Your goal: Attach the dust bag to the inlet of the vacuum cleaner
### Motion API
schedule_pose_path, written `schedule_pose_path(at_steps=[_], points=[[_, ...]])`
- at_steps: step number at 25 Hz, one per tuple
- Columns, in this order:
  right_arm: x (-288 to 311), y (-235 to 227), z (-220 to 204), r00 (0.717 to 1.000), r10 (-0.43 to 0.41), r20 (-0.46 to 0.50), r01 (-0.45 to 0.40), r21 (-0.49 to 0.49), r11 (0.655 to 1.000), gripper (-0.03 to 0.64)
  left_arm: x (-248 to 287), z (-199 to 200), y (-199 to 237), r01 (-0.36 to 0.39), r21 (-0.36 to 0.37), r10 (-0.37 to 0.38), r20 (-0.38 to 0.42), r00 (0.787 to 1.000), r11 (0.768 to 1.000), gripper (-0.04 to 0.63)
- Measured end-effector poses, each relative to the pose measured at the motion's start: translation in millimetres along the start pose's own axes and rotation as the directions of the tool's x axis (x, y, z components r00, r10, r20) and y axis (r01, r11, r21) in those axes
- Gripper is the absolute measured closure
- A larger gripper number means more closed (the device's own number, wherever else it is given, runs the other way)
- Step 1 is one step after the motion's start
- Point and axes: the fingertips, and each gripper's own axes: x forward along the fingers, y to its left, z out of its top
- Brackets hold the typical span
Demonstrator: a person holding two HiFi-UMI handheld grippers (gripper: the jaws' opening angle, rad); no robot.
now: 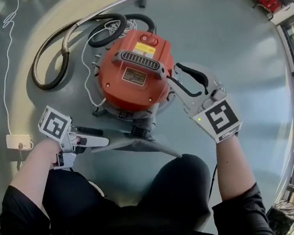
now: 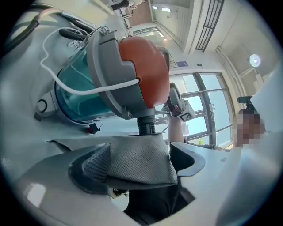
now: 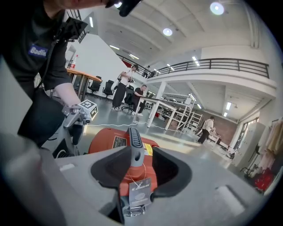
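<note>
Left gripper view has the grey mesh dust bag (image 2: 142, 155) pinched between the jaws of the left gripper (image 2: 137, 171), which are closed on the cloth so that it bunches across the gap. The bag's upper edge sits right under the black ribbed inlet (image 2: 146, 126) on the vacuum cleaner (image 2: 143, 73); whether it is pushed onto the inlet cannot be told. In the head view the bag hangs in a flat grey wedge at the near side of the red machine, close to the person's knees. The right gripper (image 3: 141, 171) is at the machine's right flank. Its jaws stand wide apart on either side of a metal clip (image 3: 134, 211) and the end of the grey handle (image 3: 134, 148), and the pads do not press on either. The machine stands on the blue-grey floor (image 1: 222, 33). Its ribbed hose (image 1: 50, 46) curls away behind it, and a white cable (image 1: 6, 63) runs along the floor to the left. In the right gripper view, people stand by a desk (image 3: 82, 76) far behind.
</note>
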Motion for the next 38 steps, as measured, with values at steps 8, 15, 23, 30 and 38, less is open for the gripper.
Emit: schedule_pose_path(at_steps=[8,15,23,30,38], points=[[-30.9,26.2,16.4,0.995,-0.054,0.087,0.049,0.067,0.997,0.529,-19.5,14.0,-38.8,-0.058,0.218,0.037,0.1,0.994,0.974,0.196],[-51.2,42.1,24.4,0.979,-0.158,0.129,0.13,0.204,0.97,0.623,-10.5,24.5,-85.0,-0.187,0.434,0.101,0.213,0.972,0.881,0.259],[-58.1,50.7,28.1,0.979,-0.169,0.111,0.127,0.314,0.941,0.623,6.2,41.4,-129.1,-0.389,0.573,0.148,0.421,0.895,0.722,0.341],[-64.9,50.7,45.2,0.977,-0.204,0.063,0.161,0.406,0.9,0.624,0.5,51.0,-151.0,-0.499,0.553,0.191,0.521,0.832,0.667,0.362],[-88.1,42.2,91.8,0.979,-0.203,0.028,0.164,0.485,0.859,0.624,-4.0,51.9,-207.9,-0.543,0.55,0.226,0.54,0.811,0.635,0.364]])
